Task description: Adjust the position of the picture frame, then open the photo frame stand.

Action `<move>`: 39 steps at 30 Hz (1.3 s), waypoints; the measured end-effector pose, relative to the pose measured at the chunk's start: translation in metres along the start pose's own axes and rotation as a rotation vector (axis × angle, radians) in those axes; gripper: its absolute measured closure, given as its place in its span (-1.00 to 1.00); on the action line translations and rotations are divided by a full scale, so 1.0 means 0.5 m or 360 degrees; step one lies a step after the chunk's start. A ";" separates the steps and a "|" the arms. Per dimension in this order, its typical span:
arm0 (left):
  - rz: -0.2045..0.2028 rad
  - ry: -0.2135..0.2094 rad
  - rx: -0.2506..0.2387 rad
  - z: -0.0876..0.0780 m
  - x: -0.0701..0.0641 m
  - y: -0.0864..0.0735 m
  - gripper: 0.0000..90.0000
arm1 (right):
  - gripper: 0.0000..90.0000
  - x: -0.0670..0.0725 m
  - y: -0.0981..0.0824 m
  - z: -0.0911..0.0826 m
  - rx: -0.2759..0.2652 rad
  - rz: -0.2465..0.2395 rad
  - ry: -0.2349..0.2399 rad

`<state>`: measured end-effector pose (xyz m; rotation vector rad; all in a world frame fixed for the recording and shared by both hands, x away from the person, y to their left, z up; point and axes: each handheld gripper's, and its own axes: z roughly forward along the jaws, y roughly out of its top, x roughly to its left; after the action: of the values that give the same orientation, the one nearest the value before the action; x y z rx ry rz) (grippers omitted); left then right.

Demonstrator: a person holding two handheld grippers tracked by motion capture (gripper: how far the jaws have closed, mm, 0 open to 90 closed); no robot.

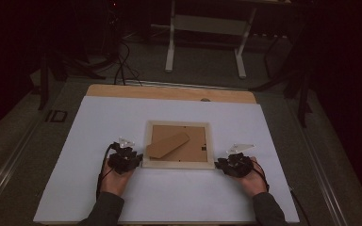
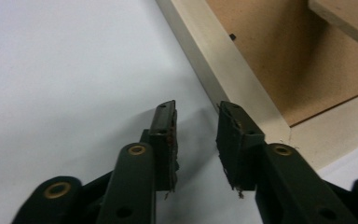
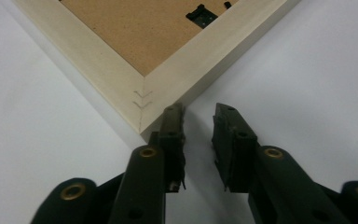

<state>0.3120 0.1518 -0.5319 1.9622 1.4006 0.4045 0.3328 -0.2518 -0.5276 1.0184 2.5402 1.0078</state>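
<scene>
A pale wooden picture frame (image 1: pixel 178 165) lies face down on the white sheet, its brown backing board (image 1: pixel 195 139) and folded stand flap (image 1: pixel 167 145) facing up. My left gripper (image 1: pixel 135 158) rests at the frame's near left corner. In the left gripper view it (image 2: pixel 196 109) is open, with bare sheet in the gap and the frame's rail (image 2: pixel 228 60) just beyond its right jaw. My right gripper (image 1: pixel 220 164) sits at the near right corner. It (image 3: pixel 199 109) is open too, its left jaw beside the mitred corner (image 3: pixel 102 65), nothing between the pads.
The white sheet (image 1: pixel 122 202) covers most of a wooden tabletop (image 1: pixel 169 92). A black turn clip (image 3: pixel 201 16) sits on the backing board. Beyond the table are a white stand (image 1: pixel 207 28) and floor cables (image 1: pixel 122 66) in a dark room.
</scene>
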 end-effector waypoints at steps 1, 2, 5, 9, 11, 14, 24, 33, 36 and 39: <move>-0.0010 -0.0001 -0.0007 -0.001 0.002 0.000 0.45 | 0.58 0.000 0.000 0.000 -0.0003 -0.0002 -0.0005; -0.0020 -0.0001 -0.0013 -0.002 0.004 0.000 0.42 | 0.58 -0.001 0.000 0.000 -0.0007 0.0000 -0.0005; -0.0044 -0.0004 -0.0028 -0.007 0.010 0.001 0.35 | 0.56 -0.001 0.000 -0.001 -0.0014 0.0003 -0.0002; -0.0084 -0.0013 -0.0052 -0.011 0.018 0.001 0.30 | 0.54 -0.002 0.001 -0.003 -0.0019 0.0007 0.0007; -0.0096 -0.0013 -0.0063 -0.014 0.020 0.001 0.29 | 0.54 -0.001 0.002 -0.003 -0.0027 0.0011 0.0010; -0.0100 -0.0015 -0.0075 -0.017 0.022 0.003 0.26 | 0.53 -0.001 0.004 -0.004 -0.0034 0.0005 0.0012; -0.0151 -0.0104 -0.0138 -0.038 0.034 0.010 0.22 | 0.51 -0.004 0.004 -0.007 -0.0047 0.0020 0.0019; -0.0137 -0.0157 -0.0198 -0.067 0.025 0.026 0.08 | 0.49 -0.005 0.004 -0.010 -0.0058 0.0036 0.0025; -0.0121 -0.0183 -0.0209 -0.073 0.021 0.032 0.06 | 0.48 -0.007 0.002 -0.014 -0.0062 0.0050 0.0022; -0.0098 -0.0186 -0.0222 -0.079 0.016 0.039 0.06 | 0.48 -0.009 0.002 -0.016 -0.0071 0.0065 0.0019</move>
<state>0.3051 0.1692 -0.4914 1.7972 1.3190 0.3437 0.3331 -0.2585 -0.5212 1.0588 2.5042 1.0792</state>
